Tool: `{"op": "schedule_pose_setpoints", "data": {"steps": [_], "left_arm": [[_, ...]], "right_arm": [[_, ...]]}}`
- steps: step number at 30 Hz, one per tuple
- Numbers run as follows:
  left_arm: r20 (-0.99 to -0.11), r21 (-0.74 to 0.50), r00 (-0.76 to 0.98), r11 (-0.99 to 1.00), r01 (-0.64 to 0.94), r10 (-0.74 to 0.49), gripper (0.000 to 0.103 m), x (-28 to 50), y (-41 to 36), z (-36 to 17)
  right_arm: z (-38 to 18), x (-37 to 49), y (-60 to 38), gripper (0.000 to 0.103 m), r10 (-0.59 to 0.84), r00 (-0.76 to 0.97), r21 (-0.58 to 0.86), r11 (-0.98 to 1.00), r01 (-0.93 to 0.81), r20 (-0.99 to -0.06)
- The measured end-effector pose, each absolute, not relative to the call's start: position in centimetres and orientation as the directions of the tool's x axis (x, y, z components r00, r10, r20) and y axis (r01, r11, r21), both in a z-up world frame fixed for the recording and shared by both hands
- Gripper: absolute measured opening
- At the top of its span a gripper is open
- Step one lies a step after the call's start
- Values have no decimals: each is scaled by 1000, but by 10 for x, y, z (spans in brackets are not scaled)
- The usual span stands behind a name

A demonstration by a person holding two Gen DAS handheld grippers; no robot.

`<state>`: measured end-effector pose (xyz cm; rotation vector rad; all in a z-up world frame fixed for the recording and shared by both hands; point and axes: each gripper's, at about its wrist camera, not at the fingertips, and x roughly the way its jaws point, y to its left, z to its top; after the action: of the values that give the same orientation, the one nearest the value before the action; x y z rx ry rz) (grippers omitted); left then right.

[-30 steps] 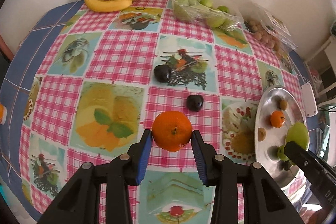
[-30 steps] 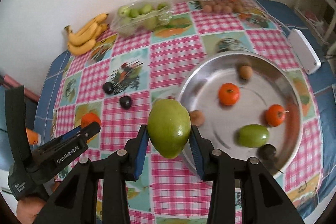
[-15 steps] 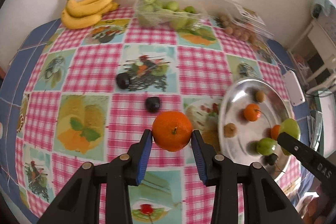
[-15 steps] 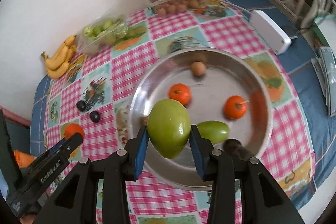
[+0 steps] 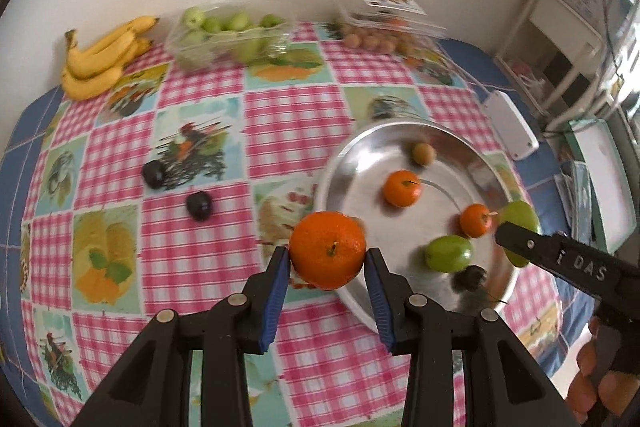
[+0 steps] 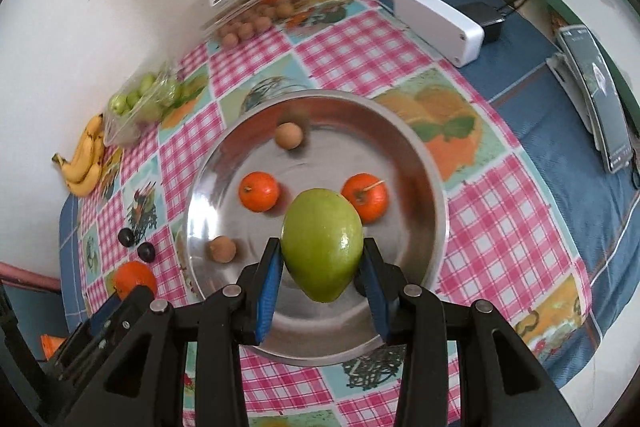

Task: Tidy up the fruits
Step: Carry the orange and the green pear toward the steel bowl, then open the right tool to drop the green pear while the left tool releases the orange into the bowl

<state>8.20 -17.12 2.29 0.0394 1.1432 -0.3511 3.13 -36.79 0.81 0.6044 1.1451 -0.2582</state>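
Left gripper, black with blue-padded fingers, clamps a round orange mandarin, held above the near-left rim of a round silver metal tray.

In tray: two smaller orange tangerines, one small brown round fruit, one green oval fruit, one dark blurred fruit near the front rim.

Right gripper enters from the right over the tray's far side, gripping a large green pear-shaped fruit.

On the pink-checked tablecloth: two dark purple plums, left of tray. At the wall: yellow banana bunch, clear plastic pack of green fruits, clear box of small brown fruits.
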Motion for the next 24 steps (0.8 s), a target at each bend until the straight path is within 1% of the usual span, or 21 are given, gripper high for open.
{"op": "schedule_pose_setpoints", "data": {"steps": [10,19,24], "left_arm": [[-896,-150,339,913,380,-288,41,74,-206,16],[-918,-142,291,907,397,-271,41,76,-218,-10],[-921,-168,266,908,384,-283,41,80,-218,-20]], "right_arm": [[8,29,-378,41,108,409,324,799,507,-906],[0,47,-361,41,137,422,329,843,425,-896],[-10,57,-354,41,136,418,314,864,394,-898]]}}
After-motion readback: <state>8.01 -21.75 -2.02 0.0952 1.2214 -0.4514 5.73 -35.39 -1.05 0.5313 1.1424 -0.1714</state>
